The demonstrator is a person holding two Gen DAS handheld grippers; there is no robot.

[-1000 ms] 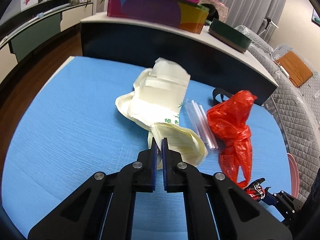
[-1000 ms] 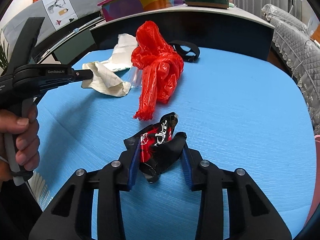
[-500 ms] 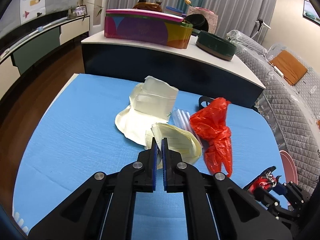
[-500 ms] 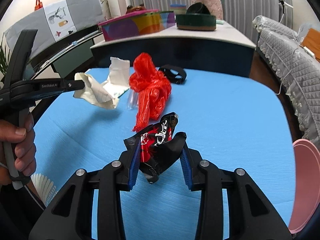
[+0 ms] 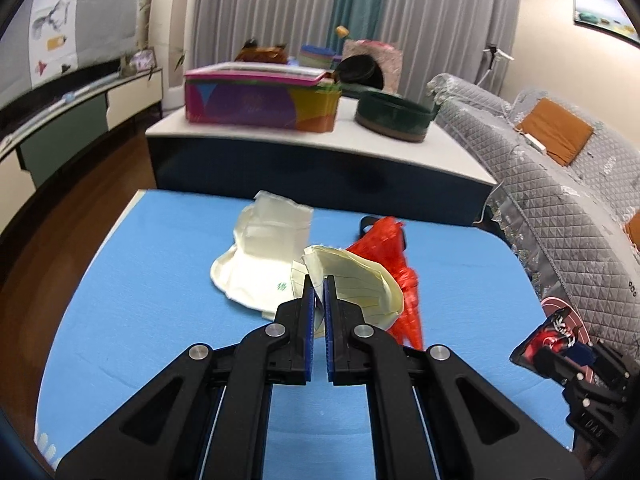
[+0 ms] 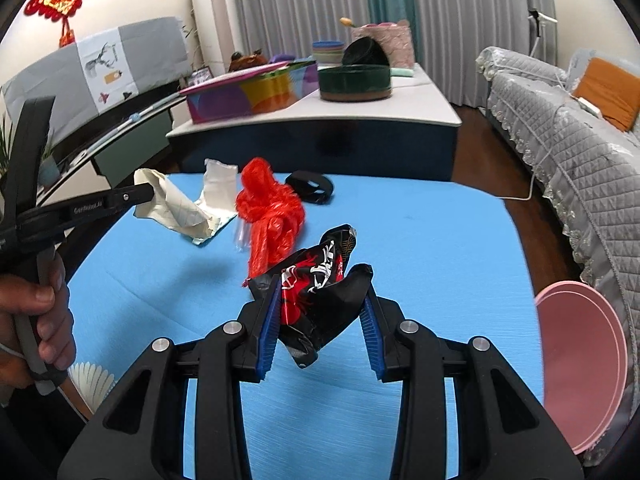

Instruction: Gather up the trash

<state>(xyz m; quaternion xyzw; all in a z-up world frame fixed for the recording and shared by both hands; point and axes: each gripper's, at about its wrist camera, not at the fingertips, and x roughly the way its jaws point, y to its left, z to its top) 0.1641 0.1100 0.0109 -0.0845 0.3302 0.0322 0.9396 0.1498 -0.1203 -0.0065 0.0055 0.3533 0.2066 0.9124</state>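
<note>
My left gripper (image 5: 317, 286) is shut on a crumpled cream paper (image 5: 352, 280) and holds it clear of the blue table (image 5: 140, 300). That same paper (image 6: 172, 204) hangs from the left gripper's tip (image 6: 150, 194) in the right wrist view. My right gripper (image 6: 320, 320) is shut on a black and red snack wrapper (image 6: 320, 288), lifted above the table (image 6: 440, 248). On the table lie a red plastic bag (image 6: 272, 216) (image 5: 394, 248), a white paper bag (image 5: 264, 256) (image 6: 216, 184) and a black strap (image 6: 312, 186).
A pink bin (image 6: 580, 364) stands off the table's right edge. Behind the table is a low cabinet (image 5: 320, 168) with a colourful box (image 5: 260, 100) and a green round tin (image 5: 394, 114). A grey quilted sofa (image 5: 560, 200) runs along the right. A hand (image 6: 28, 328) grips the left tool.
Both grippers have risen and pulled back from the table with their loads. The cream paper has come off the surface and hangs in the air; the red bag and white bag look farther away.
</note>
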